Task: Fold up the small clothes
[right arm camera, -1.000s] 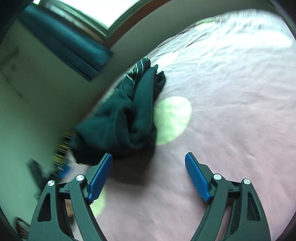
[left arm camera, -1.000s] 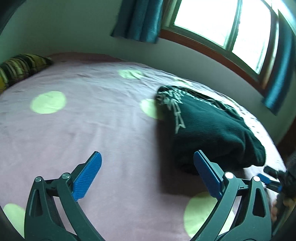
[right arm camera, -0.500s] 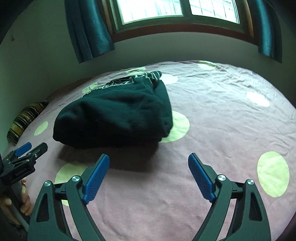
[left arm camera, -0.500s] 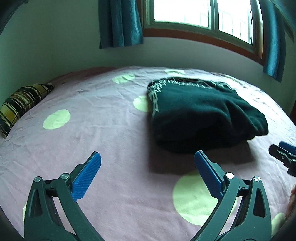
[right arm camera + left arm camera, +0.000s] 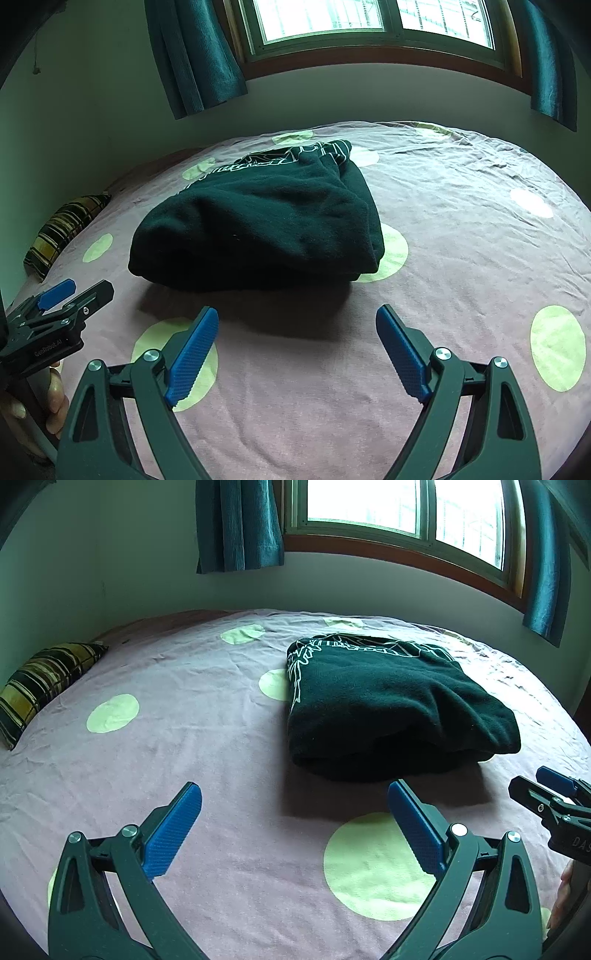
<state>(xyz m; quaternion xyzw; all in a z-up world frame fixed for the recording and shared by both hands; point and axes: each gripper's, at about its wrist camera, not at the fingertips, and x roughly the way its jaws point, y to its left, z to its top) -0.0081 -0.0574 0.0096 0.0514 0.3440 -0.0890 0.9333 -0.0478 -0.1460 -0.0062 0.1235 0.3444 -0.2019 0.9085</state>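
A dark green garment (image 5: 391,705), folded into a thick bundle with white print along its far edge, lies on the pink bed (image 5: 207,746) with pale green dots. Both claws hang near its front edge, apart from it. The left claw (image 5: 293,825) stands wide open and empty; the right claw (image 5: 295,350) likewise. A striped pillow (image 5: 40,686) sits far left
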